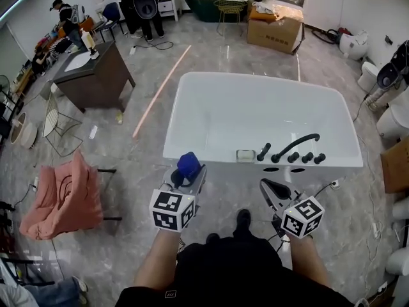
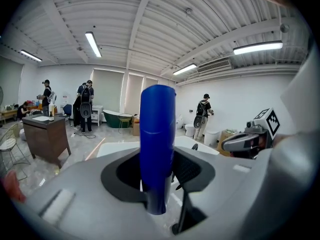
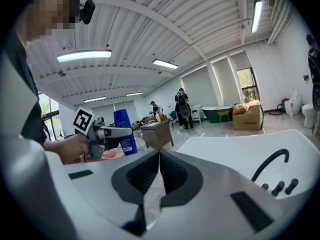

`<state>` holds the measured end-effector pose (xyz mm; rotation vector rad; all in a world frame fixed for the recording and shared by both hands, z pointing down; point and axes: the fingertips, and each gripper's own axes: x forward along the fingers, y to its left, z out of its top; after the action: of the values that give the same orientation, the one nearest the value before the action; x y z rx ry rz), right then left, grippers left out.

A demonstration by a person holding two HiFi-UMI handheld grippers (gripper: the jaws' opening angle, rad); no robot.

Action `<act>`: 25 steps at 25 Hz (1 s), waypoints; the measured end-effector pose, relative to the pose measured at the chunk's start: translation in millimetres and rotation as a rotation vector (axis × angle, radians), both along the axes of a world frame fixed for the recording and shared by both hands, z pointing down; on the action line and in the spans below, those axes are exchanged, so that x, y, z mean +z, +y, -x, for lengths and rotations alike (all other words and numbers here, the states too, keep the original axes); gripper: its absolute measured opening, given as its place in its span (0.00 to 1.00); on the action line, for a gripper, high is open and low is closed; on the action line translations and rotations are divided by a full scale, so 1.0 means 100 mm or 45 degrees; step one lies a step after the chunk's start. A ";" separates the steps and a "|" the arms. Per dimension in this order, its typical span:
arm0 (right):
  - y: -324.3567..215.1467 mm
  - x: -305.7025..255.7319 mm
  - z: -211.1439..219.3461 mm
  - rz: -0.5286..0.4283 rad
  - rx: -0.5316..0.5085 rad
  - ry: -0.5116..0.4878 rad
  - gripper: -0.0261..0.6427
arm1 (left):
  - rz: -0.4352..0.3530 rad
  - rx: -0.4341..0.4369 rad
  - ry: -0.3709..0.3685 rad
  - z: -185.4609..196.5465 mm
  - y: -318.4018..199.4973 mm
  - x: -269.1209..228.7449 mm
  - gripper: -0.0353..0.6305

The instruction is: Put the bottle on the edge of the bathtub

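A blue bottle (image 1: 188, 164) stands upright between the jaws of my left gripper (image 1: 186, 178), which is shut on it just in front of the white bathtub's near rim (image 1: 211, 158). In the left gripper view the bottle (image 2: 157, 144) fills the gap of the gripper (image 2: 159, 170), with the tub (image 2: 120, 148) behind it. My right gripper (image 1: 267, 187) hovers in front of the rim near the black faucet (image 1: 293, 147). Its jaws (image 3: 159, 158) are shut with nothing between them. The right gripper view also shows the bottle (image 3: 123, 131) off to the left.
Black knobs (image 1: 307, 157) and a small silver fitting (image 1: 245, 155) sit on the near rim. A brown cabinet (image 1: 96, 75), a pink cloth on a chair (image 1: 61, 197), a cardboard box (image 1: 275, 32) and toilets (image 1: 390, 117) surround the tub. People (image 1: 144, 8) stand at the back.
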<state>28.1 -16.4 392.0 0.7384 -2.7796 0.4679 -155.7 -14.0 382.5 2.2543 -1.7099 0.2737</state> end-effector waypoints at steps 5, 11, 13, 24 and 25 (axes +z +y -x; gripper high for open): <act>-0.60 -0.06 -0.13 -0.012 -0.028 -0.050 0.06 | 0.008 -0.017 -0.016 -0.17 -0.47 -0.06 0.30; -1.17 0.00 -0.42 0.013 -0.096 -0.089 0.06 | 0.033 -0.065 -0.023 -0.52 -0.93 -0.05 0.30; -1.28 0.03 -0.48 0.024 -0.124 -0.096 0.06 | 0.051 -0.084 -0.024 -0.60 -1.00 -0.01 0.30; -1.50 0.45 -0.31 0.143 -0.215 -0.101 0.06 | 0.135 -0.150 -0.030 -0.57 -1.17 0.37 0.30; -1.51 0.47 -0.26 0.149 -0.224 -0.096 0.06 | 0.138 -0.154 -0.030 -0.53 -1.20 0.40 0.30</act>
<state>54.4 -167.1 438.7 0.4543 -2.8245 0.6285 -103.1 -133.5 422.3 2.0701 -1.7905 0.3577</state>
